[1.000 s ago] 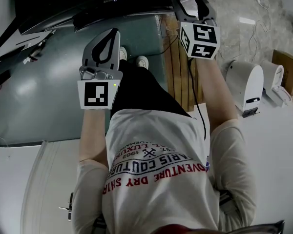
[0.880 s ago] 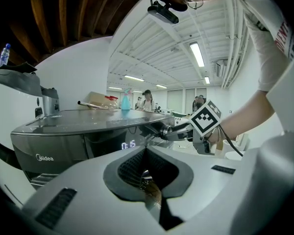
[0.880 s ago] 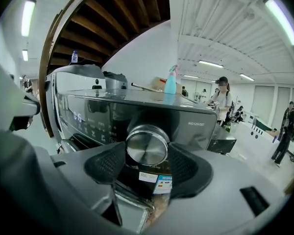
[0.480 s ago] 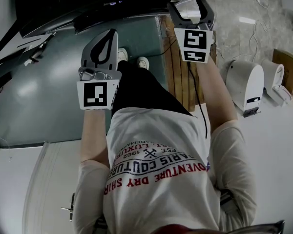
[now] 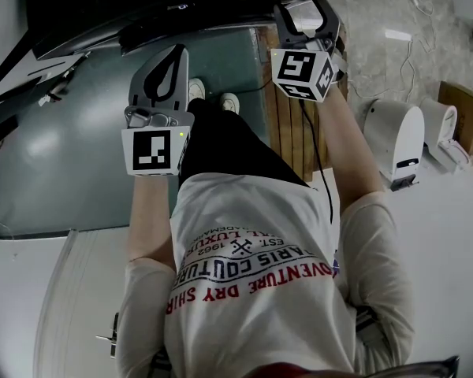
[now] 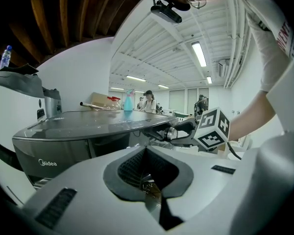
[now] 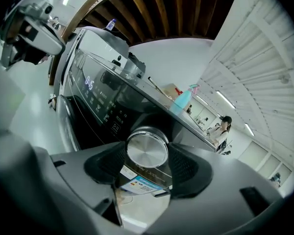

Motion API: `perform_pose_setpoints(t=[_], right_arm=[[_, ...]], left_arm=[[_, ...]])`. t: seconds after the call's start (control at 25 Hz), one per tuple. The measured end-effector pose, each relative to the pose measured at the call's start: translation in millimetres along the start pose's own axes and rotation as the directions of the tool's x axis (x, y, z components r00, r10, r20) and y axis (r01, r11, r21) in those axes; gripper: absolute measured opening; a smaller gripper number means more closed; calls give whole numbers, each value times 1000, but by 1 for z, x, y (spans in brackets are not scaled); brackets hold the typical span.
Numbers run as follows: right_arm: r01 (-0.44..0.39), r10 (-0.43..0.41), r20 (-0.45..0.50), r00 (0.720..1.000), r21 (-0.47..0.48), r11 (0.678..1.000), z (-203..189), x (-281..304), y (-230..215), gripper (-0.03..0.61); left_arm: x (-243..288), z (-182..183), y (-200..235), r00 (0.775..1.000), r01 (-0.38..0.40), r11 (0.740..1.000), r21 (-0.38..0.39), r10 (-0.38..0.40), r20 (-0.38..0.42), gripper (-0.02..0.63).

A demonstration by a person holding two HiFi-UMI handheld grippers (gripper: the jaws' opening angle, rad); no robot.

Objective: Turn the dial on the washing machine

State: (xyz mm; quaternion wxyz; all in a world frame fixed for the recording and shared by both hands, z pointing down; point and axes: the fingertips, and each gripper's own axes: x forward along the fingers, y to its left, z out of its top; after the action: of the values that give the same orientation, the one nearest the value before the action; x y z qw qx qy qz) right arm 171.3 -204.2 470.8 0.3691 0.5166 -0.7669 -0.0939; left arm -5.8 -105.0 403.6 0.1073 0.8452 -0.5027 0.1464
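Right gripper view shows the dial [image 7: 147, 150], a round knob with a shiny brushed-metal face, in the lower centre of the frame. It stands out from the dark control panel [image 7: 100, 104] of the washing machine [image 7: 95, 48]. The right gripper [image 7: 147, 158] holds it: its ribbed fingers [image 7: 190, 169] have just been closing and press the rim from left and right, with the dial between them. Left gripper view shows the left gripper [image 6: 146, 165] empty, its fingers pressed together, hanging in front of the machine. Head view has the dial at the top edge, right of centre, mostly hidden by the right gripper. The dial looks rigid and smooth, probably slippery on its rim. It is fixed to the panel and should only rotate, likely in clicks. The best hold is squarely across the rim on opposite sides, twisting without pulling.
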Motion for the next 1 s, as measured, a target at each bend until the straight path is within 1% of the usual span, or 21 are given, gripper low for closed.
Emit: perform_pose_setpoints(t=[0.2,0.36,0.44,0.56,0.72,0.8,0.92,1.0], right_arm=[[-10,10,1,1000,46,999,0,0,0,287],[-32,31,8,999,146,989,0,0,-2,285],[-48,47,12,999,213,976,1,0,-3,285],[-76,73,20,997,316,946,1,-1,-6,285],[-90,85,29,996,409,908,-5,-1,-9,285],[-89,81,37,996,410,908,-4,-1,-9,285],[-76,59,56,997,392,917,0,-3,-10,287],[-58,35,69,997,373,926,4,-7,-12,299]], left_arm=[[-1,-5,0,1000,-1,1000,-3,1,-11,17],[-2,-5,1,1000,-3,1000,1,3,-12,17],[-2,-4,0,1000,-3,1000,6,3,-14,17],[-3,-4,2,1000,-11,1000,8,11,-13,17],[-3,-3,4,1000,-15,1000,9,15,-2,17],[-3,-2,3,1000,-13,1000,9,13,0,17],[-4,1,2,1000,-10,1000,9,10,7,17],[-4,1,1,1000,-6,1000,9,6,5,17]])
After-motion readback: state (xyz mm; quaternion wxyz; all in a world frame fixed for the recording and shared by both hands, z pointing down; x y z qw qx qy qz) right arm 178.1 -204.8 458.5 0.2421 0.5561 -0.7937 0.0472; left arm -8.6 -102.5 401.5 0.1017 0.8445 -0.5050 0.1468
